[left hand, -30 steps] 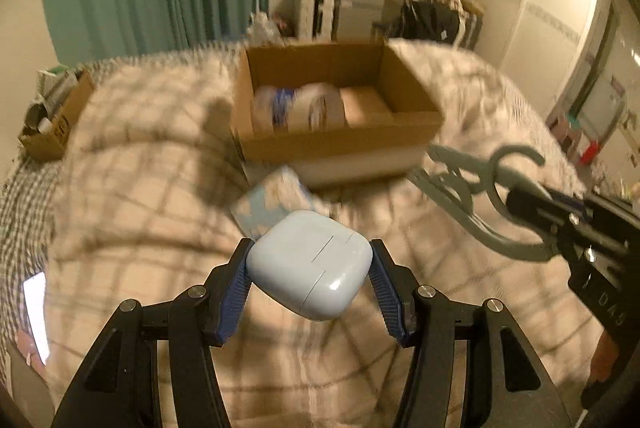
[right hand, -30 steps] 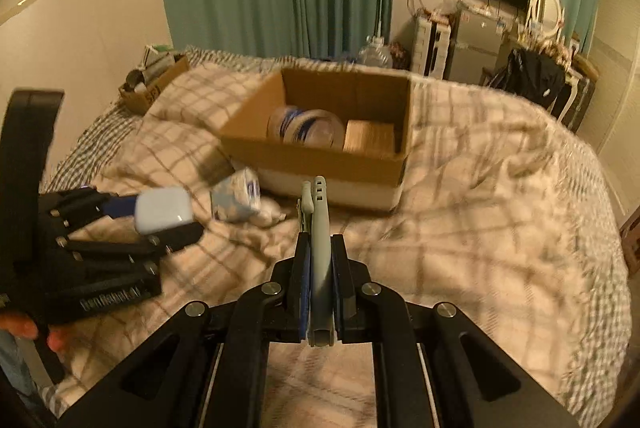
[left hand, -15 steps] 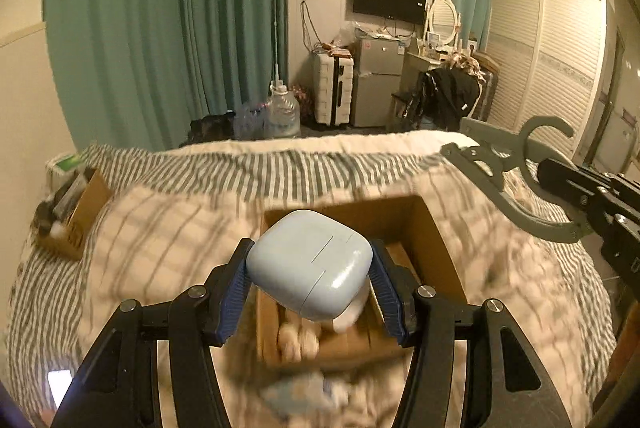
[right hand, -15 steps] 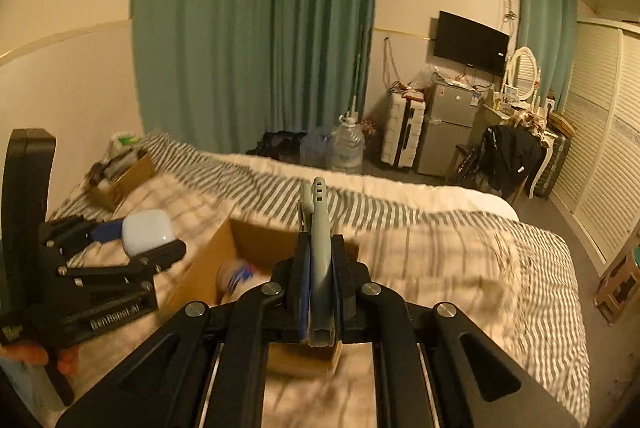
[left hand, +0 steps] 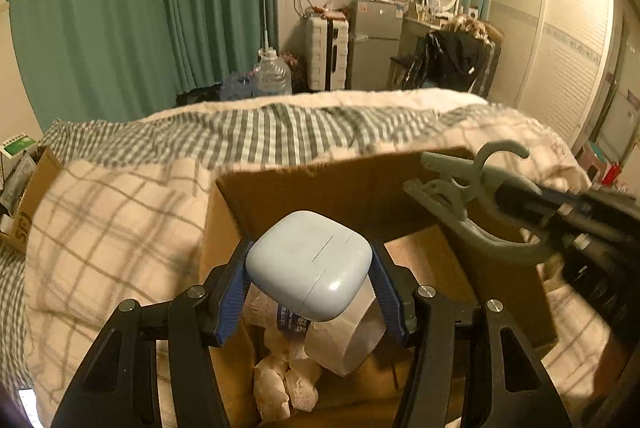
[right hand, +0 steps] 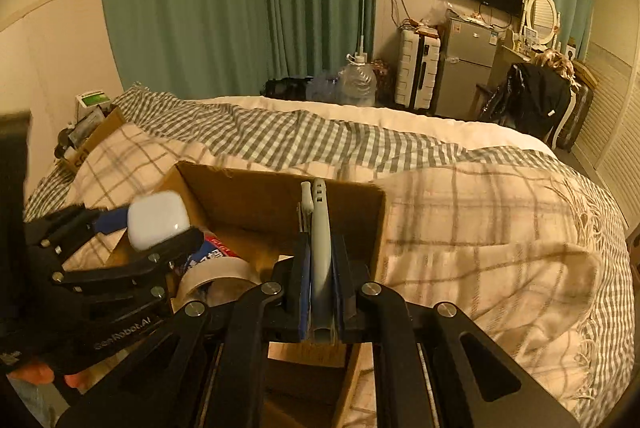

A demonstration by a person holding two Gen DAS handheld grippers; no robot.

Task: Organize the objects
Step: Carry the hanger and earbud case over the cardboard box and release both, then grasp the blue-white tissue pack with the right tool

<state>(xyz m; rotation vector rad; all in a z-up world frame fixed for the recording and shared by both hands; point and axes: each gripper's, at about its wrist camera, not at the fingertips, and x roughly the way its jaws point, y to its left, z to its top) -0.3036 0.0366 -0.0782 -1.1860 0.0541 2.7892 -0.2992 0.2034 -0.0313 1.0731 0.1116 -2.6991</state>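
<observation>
My left gripper (left hand: 310, 278) is shut on a pale blue earbud case (left hand: 308, 270) and holds it over the open cardboard box (left hand: 320, 184) on the bed. It also shows in the right wrist view (right hand: 158, 224). My right gripper (right hand: 320, 270) is shut on a grey plastic clothes clip (right hand: 320, 248), held over the right part of the box (right hand: 280, 196); the clip shows in the left wrist view (left hand: 476, 196). Inside the box lie a tape roll (right hand: 216, 276), a labelled white roll (left hand: 344, 344) and a pale crumpled pack (left hand: 280, 384).
The box sits on a plaid blanket (right hand: 480, 220) over a checked sheet (left hand: 260, 132). A smaller cardboard box (left hand: 24, 204) with clutter stands at the bed's left edge. Beyond the bed are green curtains, water jugs (right hand: 360, 80), a suitcase and a small fridge.
Both grippers have come forward and down, from above and before the box to directly over its opening. The case and the clip stay gripped.
</observation>
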